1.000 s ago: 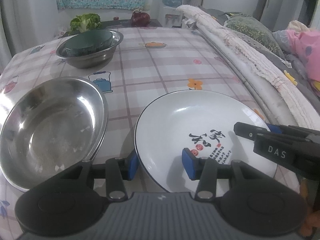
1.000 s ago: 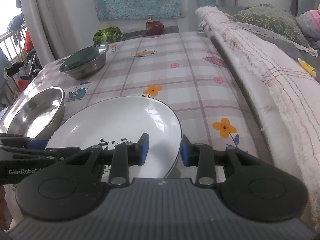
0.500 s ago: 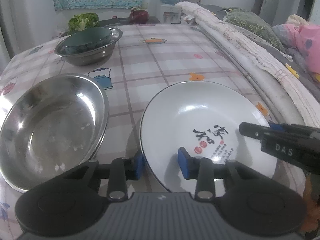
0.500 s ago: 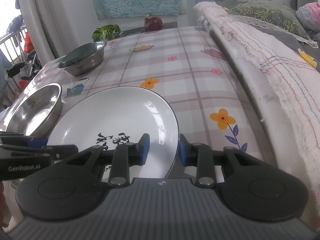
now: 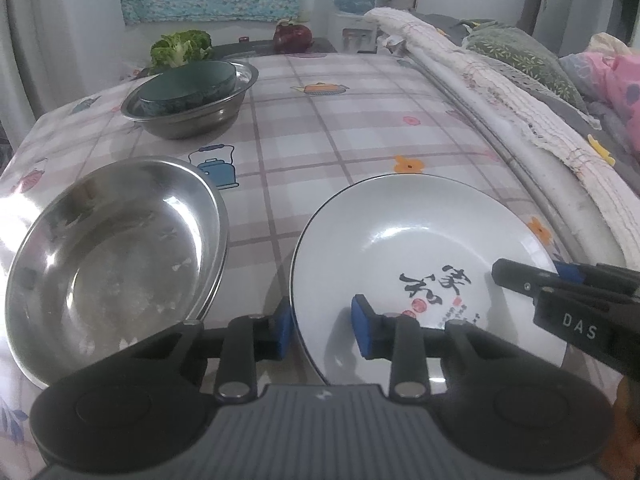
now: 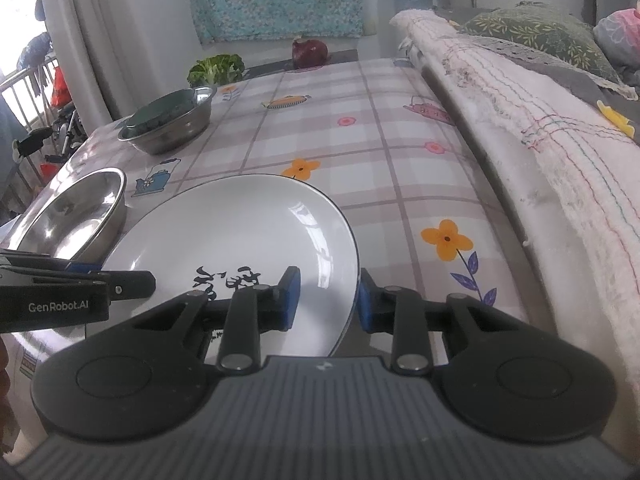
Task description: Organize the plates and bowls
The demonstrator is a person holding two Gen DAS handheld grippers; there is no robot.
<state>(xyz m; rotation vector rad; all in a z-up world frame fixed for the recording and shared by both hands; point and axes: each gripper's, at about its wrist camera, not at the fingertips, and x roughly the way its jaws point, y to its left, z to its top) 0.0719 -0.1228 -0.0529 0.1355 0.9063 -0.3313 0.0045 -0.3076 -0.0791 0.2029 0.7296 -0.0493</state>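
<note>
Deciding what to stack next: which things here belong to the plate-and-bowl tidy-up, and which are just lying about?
Job: white plate, near steel bowl, far steel bowl, green dish inside it.
Lying about: broccoli, red onion, blanket.

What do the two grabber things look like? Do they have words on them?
Both are black with blue fingertip pads, silver round pivots and a ribbed grey body. The left gripper reads "GenRobot.AI" on its side; the right gripper reads "DAS". No cables or sleeves show.

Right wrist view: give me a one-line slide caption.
Both grippers, right gripper and left gripper, straddle opposite rims of the white plate.
</note>
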